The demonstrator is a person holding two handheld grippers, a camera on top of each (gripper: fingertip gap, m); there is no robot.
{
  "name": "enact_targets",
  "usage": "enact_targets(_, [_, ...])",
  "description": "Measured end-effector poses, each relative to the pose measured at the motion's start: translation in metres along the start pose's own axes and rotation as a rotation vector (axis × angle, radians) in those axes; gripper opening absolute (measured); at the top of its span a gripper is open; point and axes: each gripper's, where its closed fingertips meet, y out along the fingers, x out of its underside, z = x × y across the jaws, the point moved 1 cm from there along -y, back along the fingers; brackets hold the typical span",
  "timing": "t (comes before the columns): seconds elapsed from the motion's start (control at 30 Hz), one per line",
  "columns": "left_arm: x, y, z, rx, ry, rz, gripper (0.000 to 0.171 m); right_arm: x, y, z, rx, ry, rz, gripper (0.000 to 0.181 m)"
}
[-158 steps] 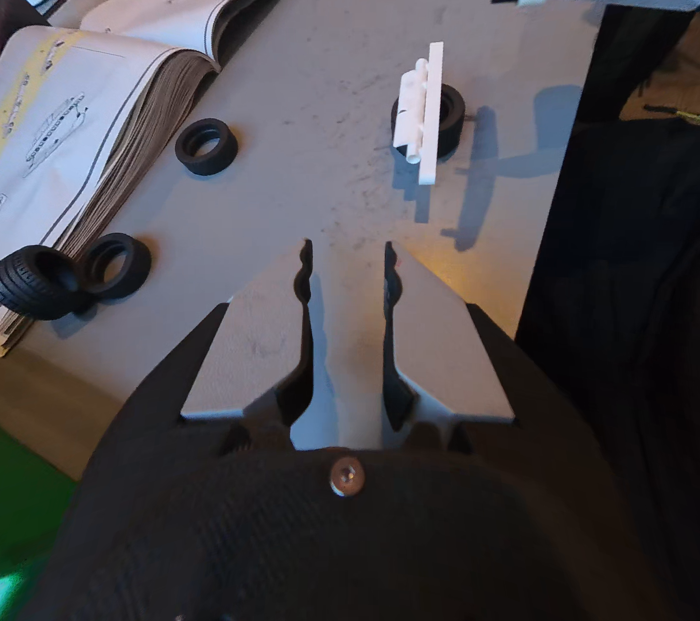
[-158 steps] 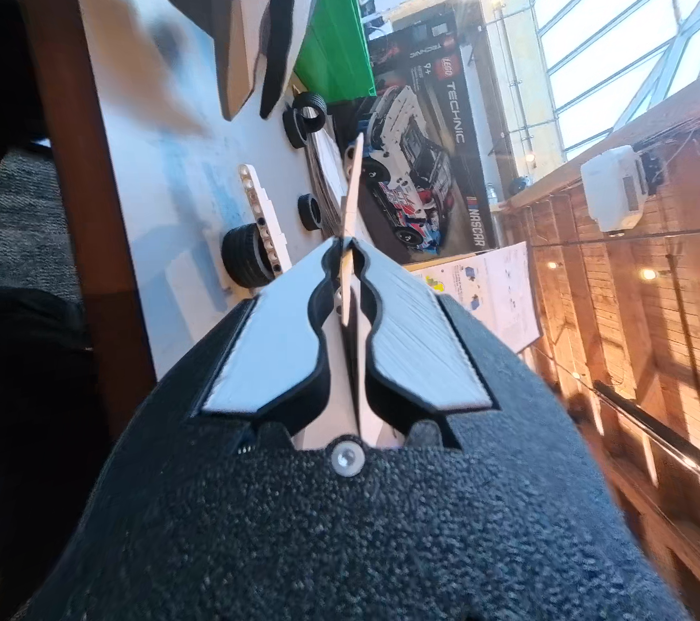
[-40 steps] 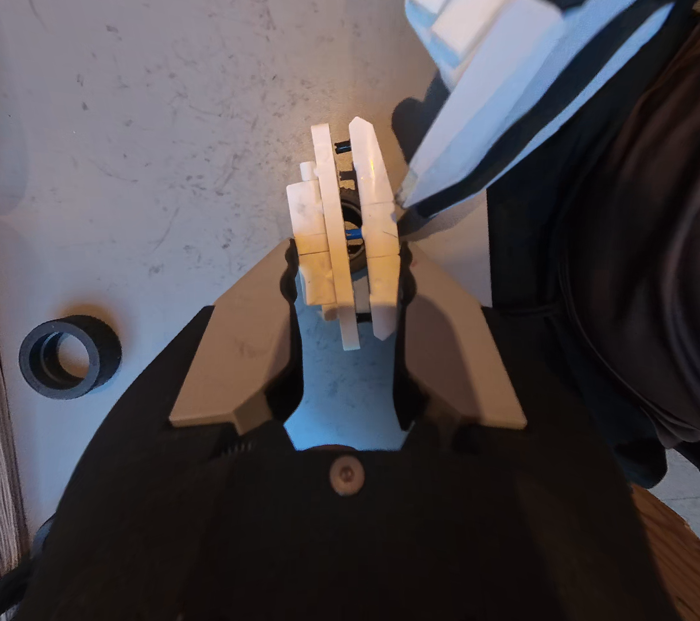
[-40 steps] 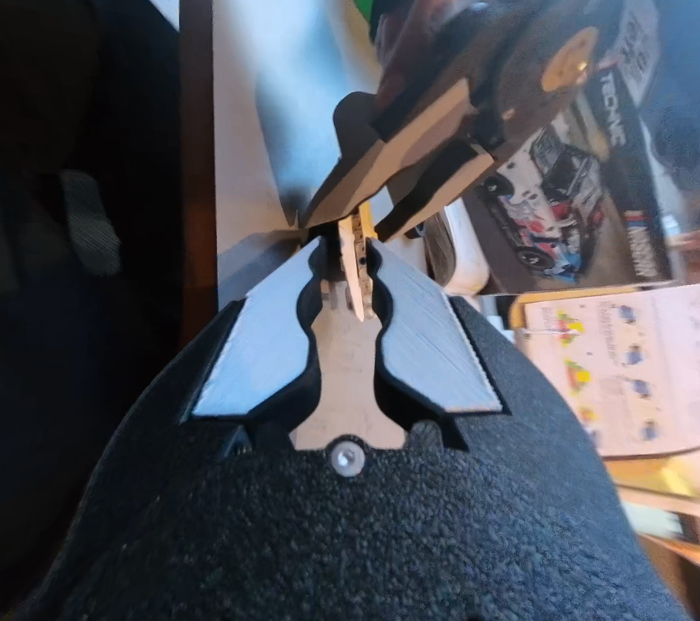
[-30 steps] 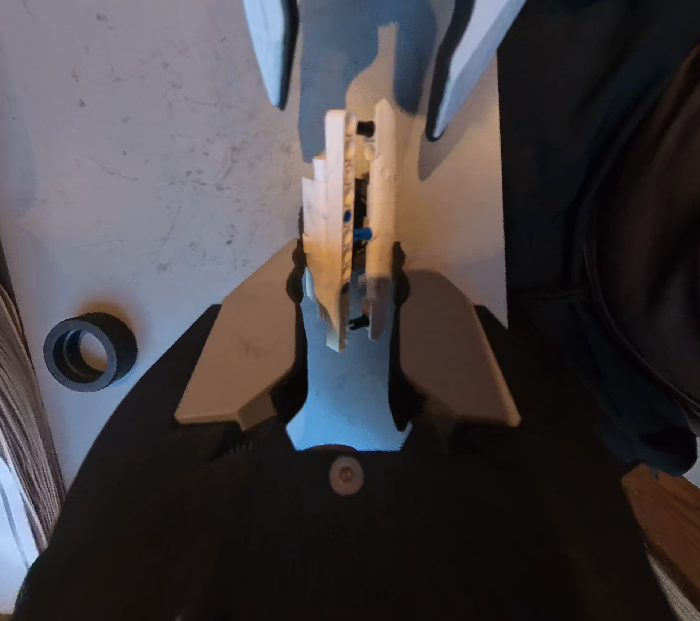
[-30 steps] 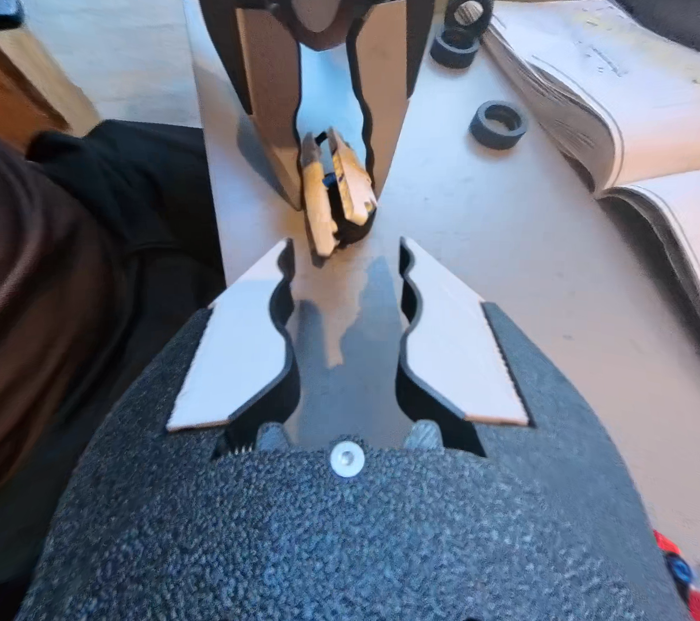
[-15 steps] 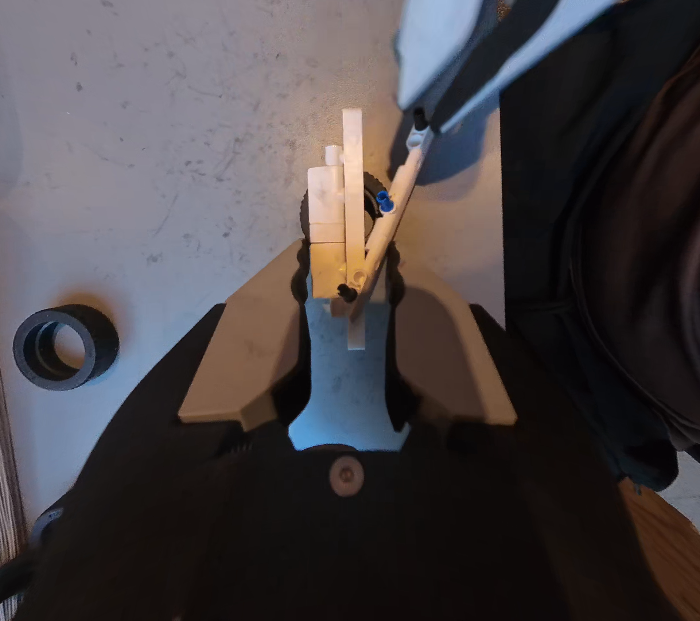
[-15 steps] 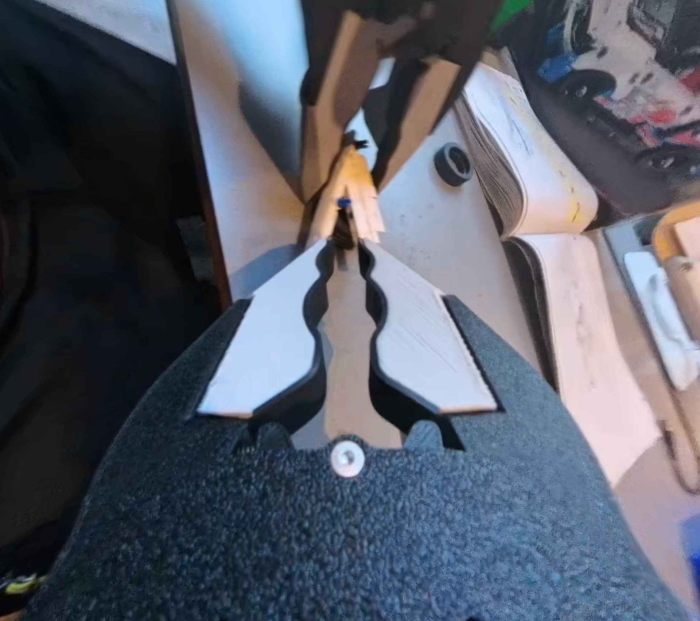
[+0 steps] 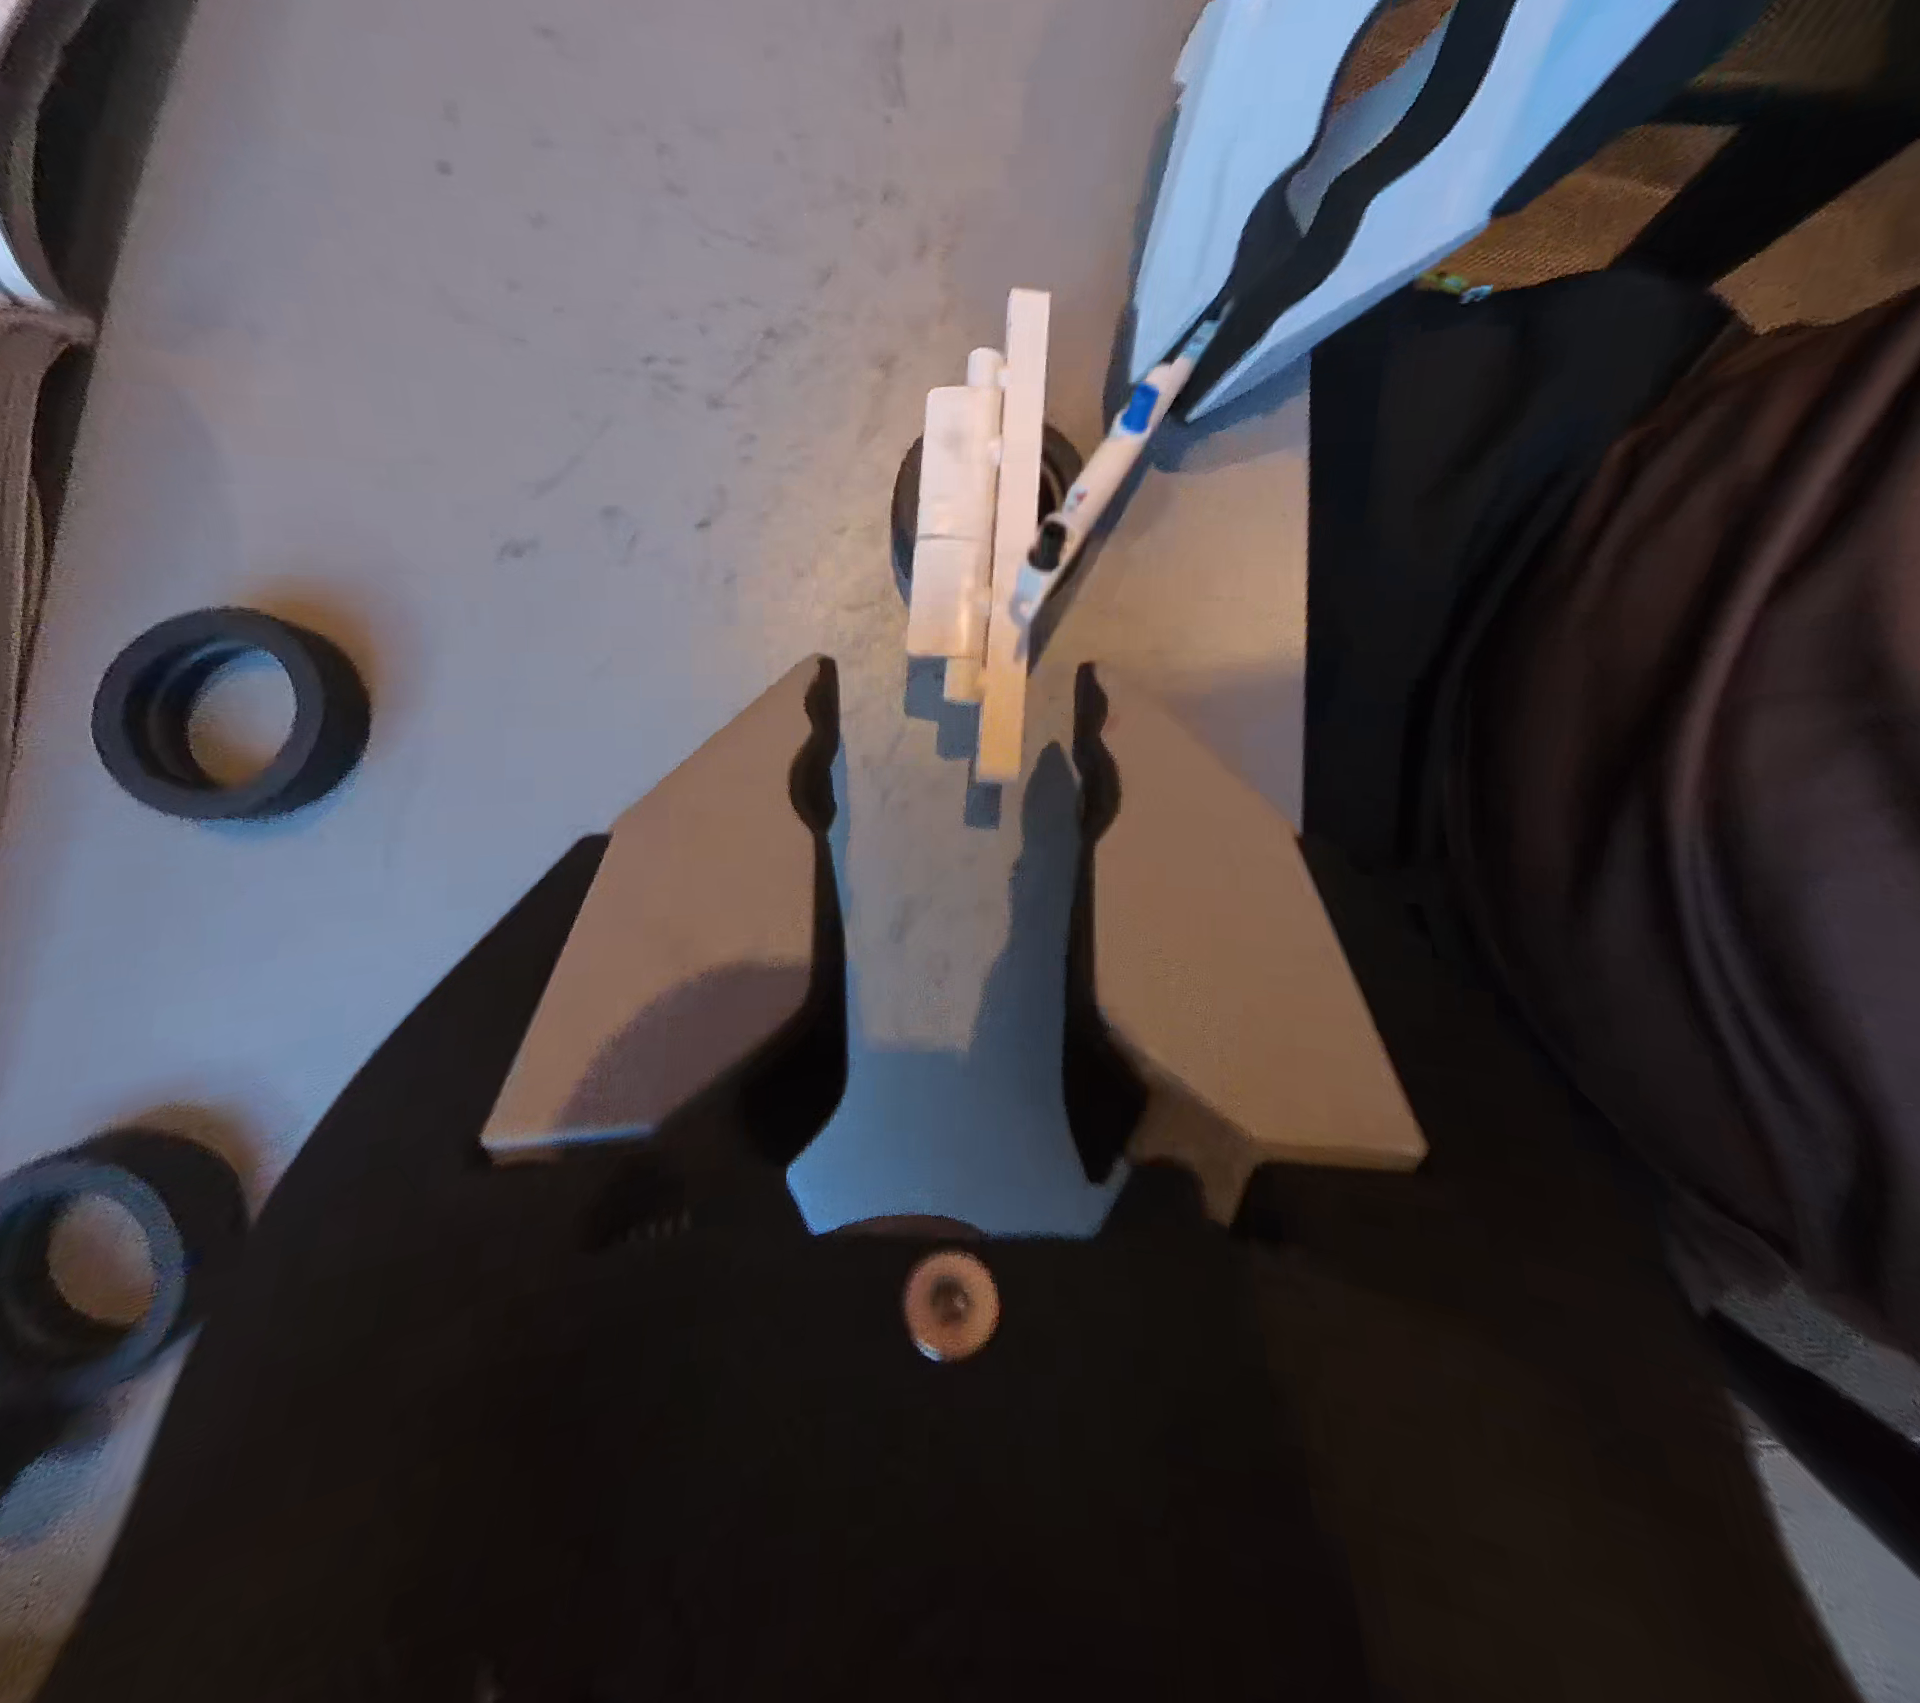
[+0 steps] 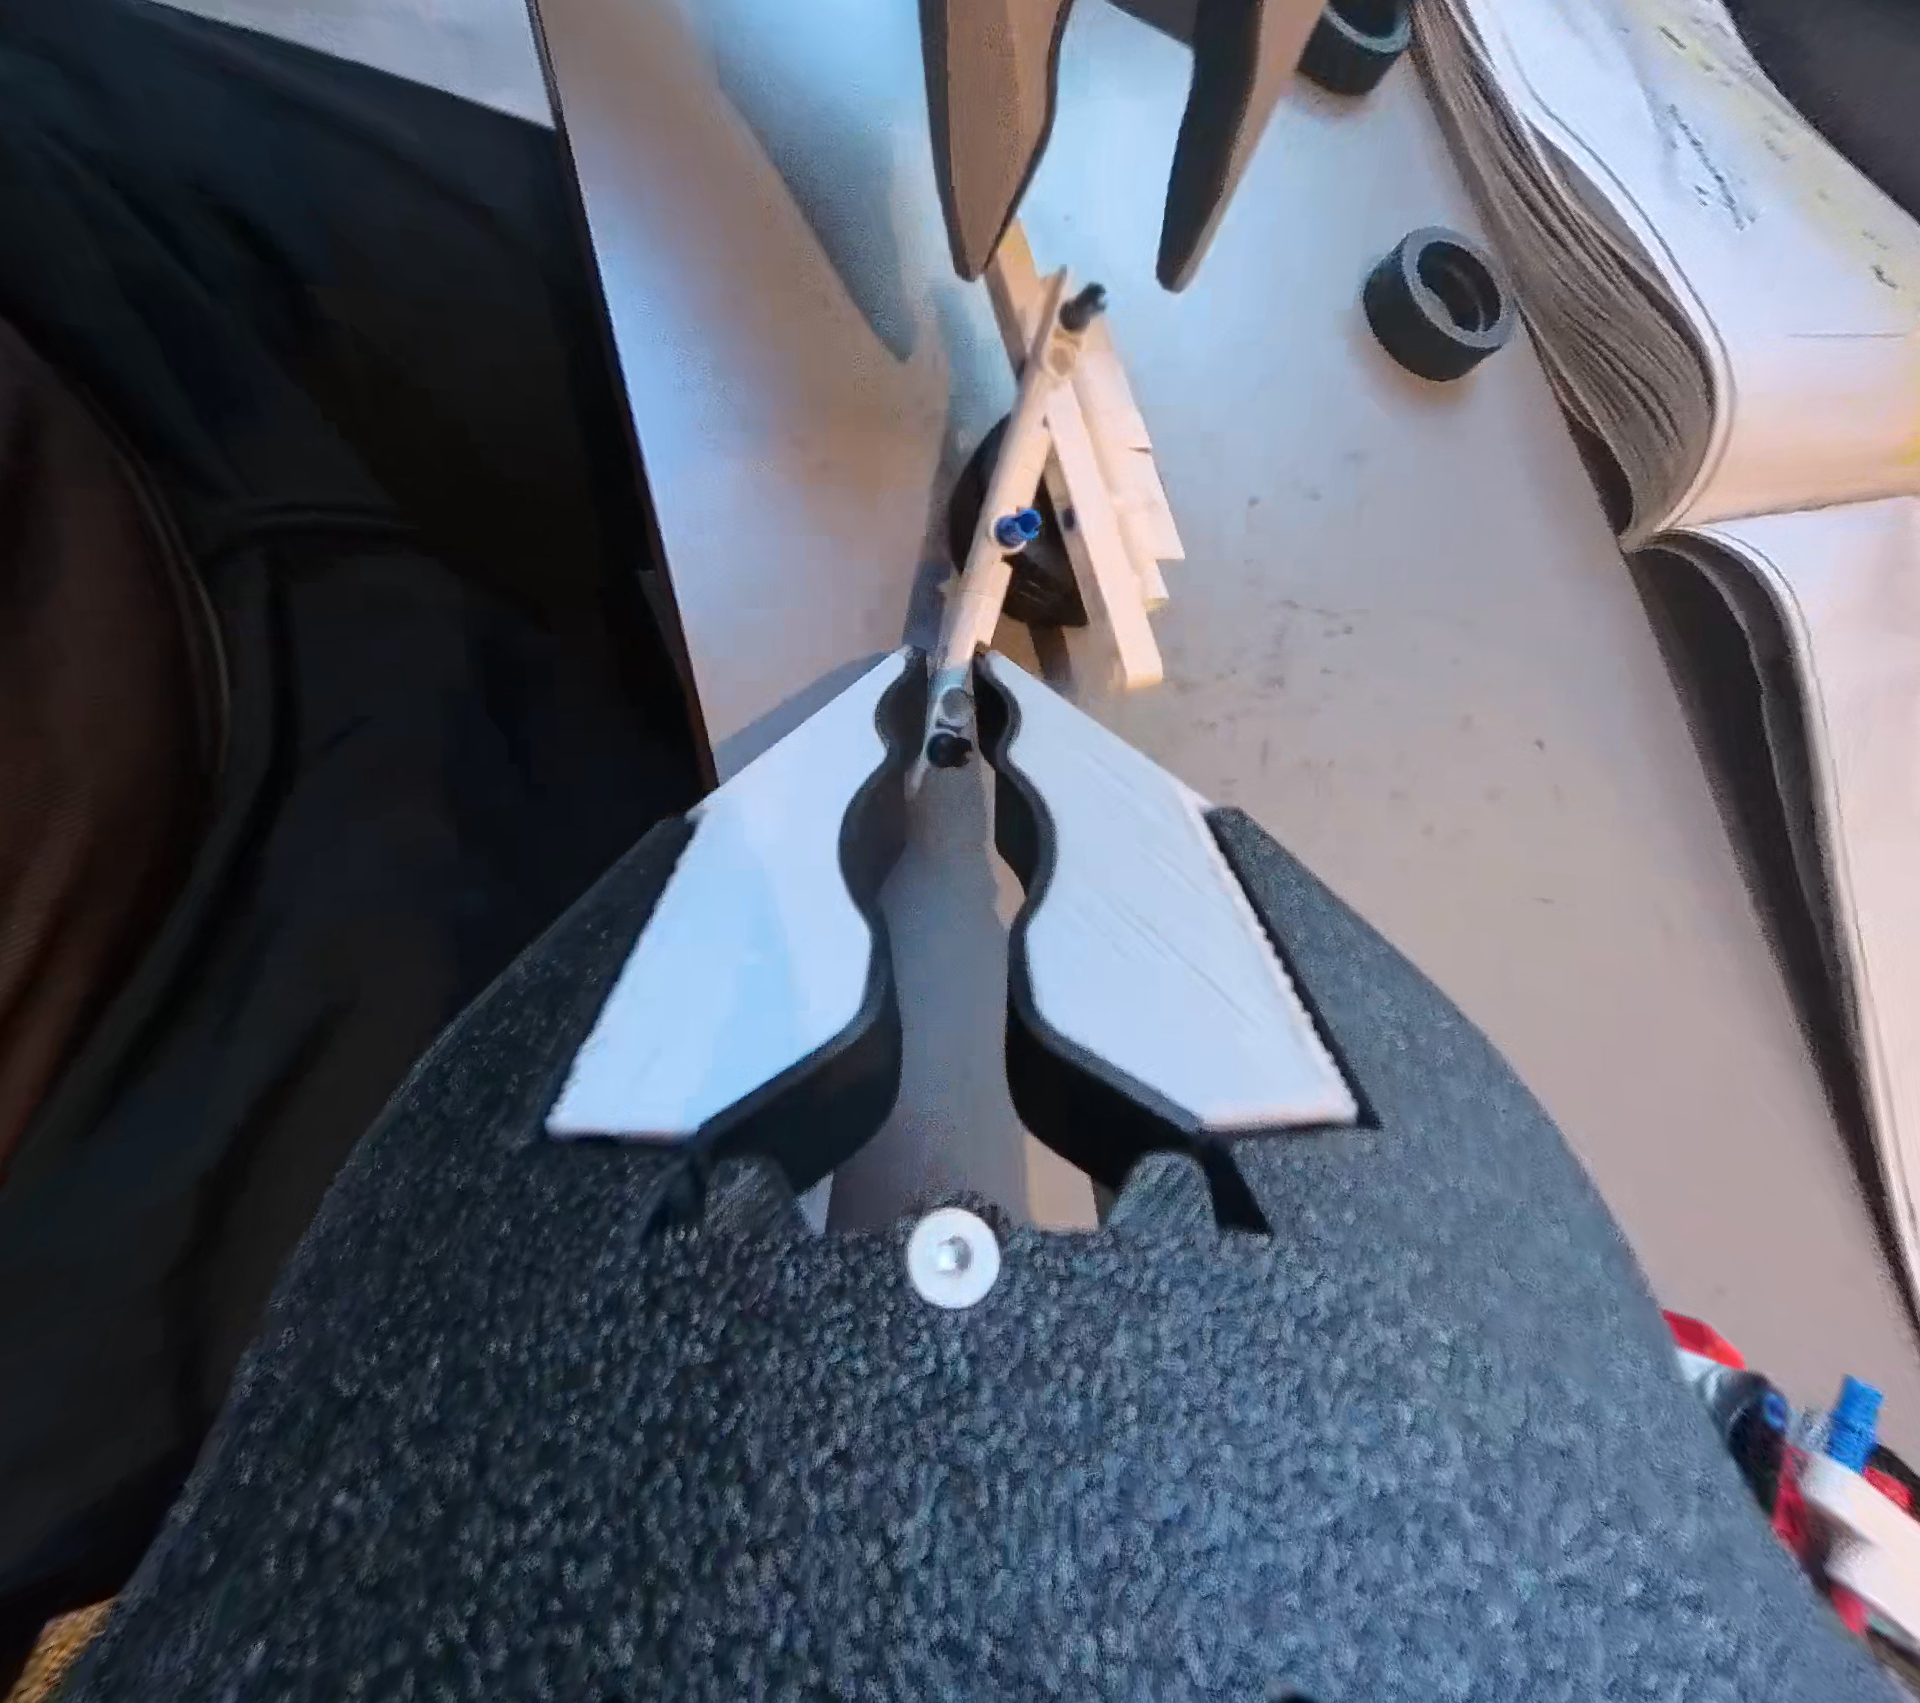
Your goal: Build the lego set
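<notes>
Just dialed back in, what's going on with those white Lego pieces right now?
The right hand-held gripper is shut on the end of a thin white beam with blue and black pins, angling it against a white stepped assembly that leans on a black tire on the grey table. The left hand-held gripper is open, with the assembly's near end just ahead of its fingertips and not gripped. Loose black tires and an open instruction book lie nearby.
</notes>
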Motion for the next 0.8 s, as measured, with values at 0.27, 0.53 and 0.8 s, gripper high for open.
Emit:
enact_targets(0.27, [0.010, 0.018, 0.006, -0.072, 0.090, -0.039, 0.013, 0.000, -0.007, -0.002, -0.108, 0.112, 0.063, 0.008])
enact_targets(0.53, [0.085, -0.056, 0.015, -0.252, -0.060, -0.038, 0.014, -0.024, -0.002, -0.025, -0.347, 0.251, 0.115, 0.008])
enact_targets(0.8, [0.107, -0.044, 0.018, -0.333, -0.199, 0.130, 0.013, -0.053, 0.033, 0.008, -0.445, 0.286, 0.060, 0.008])
